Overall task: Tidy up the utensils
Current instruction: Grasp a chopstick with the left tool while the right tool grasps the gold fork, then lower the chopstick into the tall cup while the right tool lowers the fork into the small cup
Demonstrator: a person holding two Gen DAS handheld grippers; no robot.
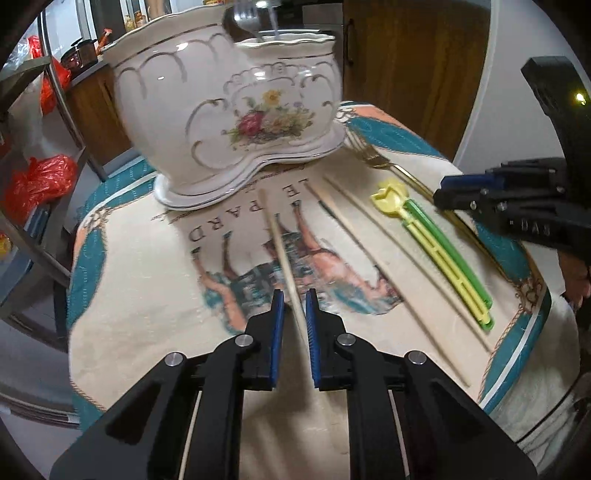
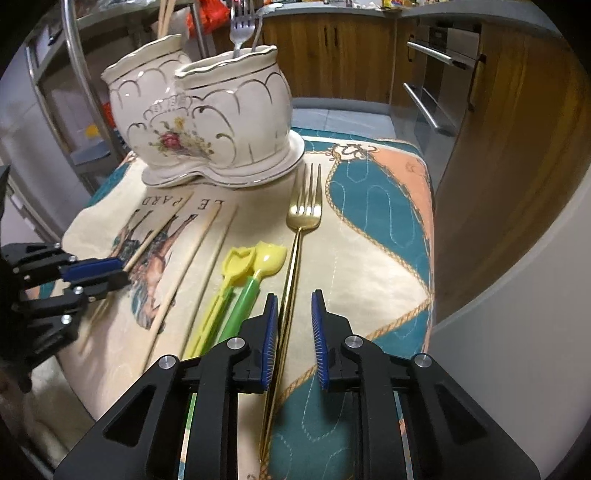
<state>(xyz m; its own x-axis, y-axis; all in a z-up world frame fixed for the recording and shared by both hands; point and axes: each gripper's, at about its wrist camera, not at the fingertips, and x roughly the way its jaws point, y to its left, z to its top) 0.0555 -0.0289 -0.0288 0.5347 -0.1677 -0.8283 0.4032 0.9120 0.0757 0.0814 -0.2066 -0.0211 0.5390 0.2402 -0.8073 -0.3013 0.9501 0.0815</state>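
A white floral two-cup ceramic holder [image 1: 229, 110] [image 2: 207, 122] stands at the far side of the cloth with a silver fork [image 2: 240, 26] in it. My left gripper [image 1: 294, 295] is open, its jaws on either side of a wooden chopstick [image 1: 280, 251] lying on the cloth. My right gripper [image 2: 293, 299] is open around the handle of a gold fork [image 2: 299, 229]. Two more chopsticks [image 1: 354, 229] and two yellow-green plastic scoops [image 1: 436, 251] [image 2: 236, 280] lie between them.
The items lie on a cream, teal and peach printed cloth [image 1: 147, 280] over a small table. Wooden cabinets and an oven [image 2: 439, 92] stand behind. A metal rack with red bags [image 1: 40, 181] is on the left.
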